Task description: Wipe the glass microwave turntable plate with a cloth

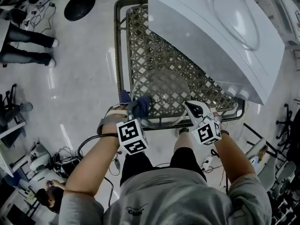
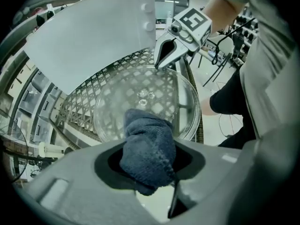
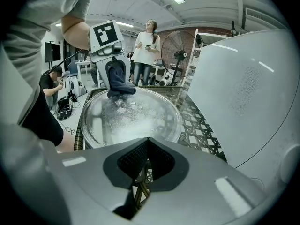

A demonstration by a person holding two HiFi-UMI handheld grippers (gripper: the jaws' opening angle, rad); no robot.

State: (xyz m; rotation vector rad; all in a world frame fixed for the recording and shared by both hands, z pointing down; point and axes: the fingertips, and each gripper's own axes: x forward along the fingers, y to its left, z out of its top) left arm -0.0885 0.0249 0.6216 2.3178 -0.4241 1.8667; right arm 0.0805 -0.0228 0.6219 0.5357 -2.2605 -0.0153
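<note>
The clear glass turntable plate [image 1: 161, 90] lies flat on a woven lattice table [image 1: 140, 46], near its front edge. My left gripper [image 1: 137, 110] is shut on a bunched dark blue cloth [image 1: 139, 105], and the cloth presses on the plate's near-left rim. In the left gripper view the cloth [image 2: 147, 146] fills the jaws, with the plate [image 2: 140, 97] just beyond. My right gripper [image 1: 189, 106] is at the plate's right rim, jaws closed on its edge. In the right gripper view the plate [image 3: 136, 118] spreads ahead, with the left gripper [image 3: 117, 81] and cloth [image 3: 118, 82] at its far side.
A large white microwave [image 1: 220, 36] sits tilted on the table's far right, close behind the plate. A person [image 3: 149, 43] and a fan [image 3: 178, 55] stand beyond the table. Another person's legs [image 1: 28, 46] and floor cables [image 1: 65, 161] are to the left.
</note>
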